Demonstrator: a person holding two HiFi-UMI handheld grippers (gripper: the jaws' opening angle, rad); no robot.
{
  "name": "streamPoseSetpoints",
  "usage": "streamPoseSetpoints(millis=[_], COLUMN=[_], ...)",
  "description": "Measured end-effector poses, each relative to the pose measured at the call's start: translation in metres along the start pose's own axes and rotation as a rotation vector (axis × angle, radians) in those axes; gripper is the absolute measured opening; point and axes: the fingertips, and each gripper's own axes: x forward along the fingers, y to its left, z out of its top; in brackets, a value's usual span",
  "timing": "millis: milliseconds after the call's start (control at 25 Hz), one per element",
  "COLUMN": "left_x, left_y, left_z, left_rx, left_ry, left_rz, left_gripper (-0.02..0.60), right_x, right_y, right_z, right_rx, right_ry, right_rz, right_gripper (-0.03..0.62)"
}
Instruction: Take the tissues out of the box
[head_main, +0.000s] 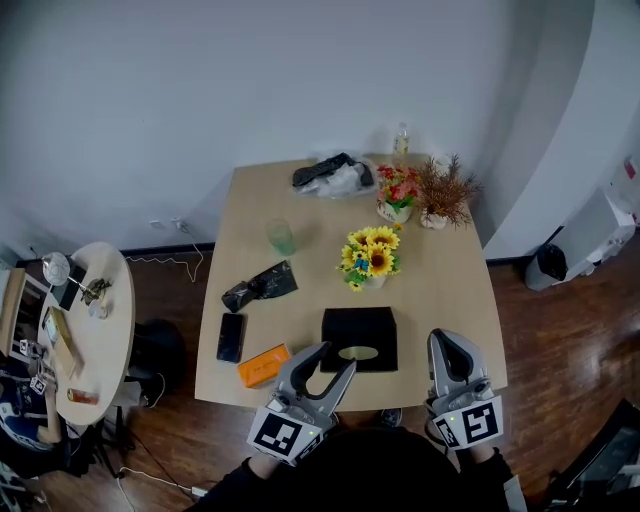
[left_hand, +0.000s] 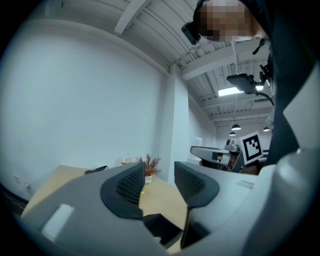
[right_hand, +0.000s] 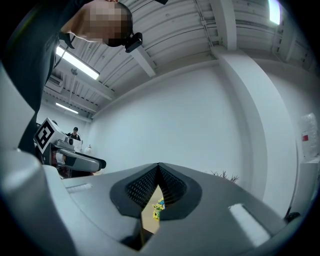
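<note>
The black tissue box (head_main: 358, 330) lies flat on the wooden table (head_main: 300, 215), near its front edge. A pale tissue (head_main: 358, 352) shows in the oval slot on top. My left gripper (head_main: 336, 357) hovers at the box's front left corner, jaws open with nothing between them. In the left gripper view, the left gripper (left_hand: 159, 172) shows a clear gap and the box (left_hand: 161, 227) lies below it. My right gripper (head_main: 447, 341) stands to the right of the box, at the table's front right corner, and is shut. In the right gripper view, the right gripper (right_hand: 159, 168) has its tips touching and holds nothing.
Behind the box stand a sunflower pot (head_main: 370, 258), a red flower pot (head_main: 397, 190), a dried plant (head_main: 443, 190) and a green glass (head_main: 281, 237). A black pouch (head_main: 260, 285), a phone (head_main: 231, 337) and an orange box (head_main: 264, 365) lie left of it. A round side table (head_main: 100, 330) is at far left.
</note>
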Motion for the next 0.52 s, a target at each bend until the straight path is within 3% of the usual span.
streamPoseSetpoints(millis=[520], left_x=[0.0058], left_y=[0.0049], left_z=[-0.0056], left_rx=[0.0], left_ry=[0.021], left_rz=[0.01], left_gripper=[0.166], right_x=[0.0032], right_y=[-0.0093], right_z=[-0.0067], right_rx=[0.011], right_ry=[0.016], right_rz=[-0.01], right_gripper=[0.0])
